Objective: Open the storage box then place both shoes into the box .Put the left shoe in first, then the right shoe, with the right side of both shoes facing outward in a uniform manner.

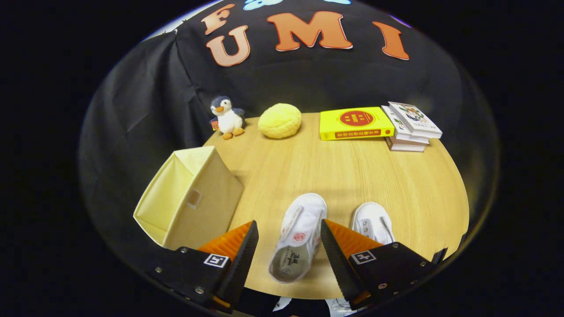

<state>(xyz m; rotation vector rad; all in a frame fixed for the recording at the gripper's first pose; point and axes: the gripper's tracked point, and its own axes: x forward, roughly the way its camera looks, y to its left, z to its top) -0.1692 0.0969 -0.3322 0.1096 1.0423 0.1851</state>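
Two shoes lie on the bench (335, 176), the storage box (189, 198) off to the jaws' left, one white shoe (299, 237) between the spread, empty jaws with its long axis running forward along them, the other shoe (372, 222) just right.

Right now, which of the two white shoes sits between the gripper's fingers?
The shoe beside the storage box: this white shoe lies between the open gripper fingers. The other shoe sits outside them.
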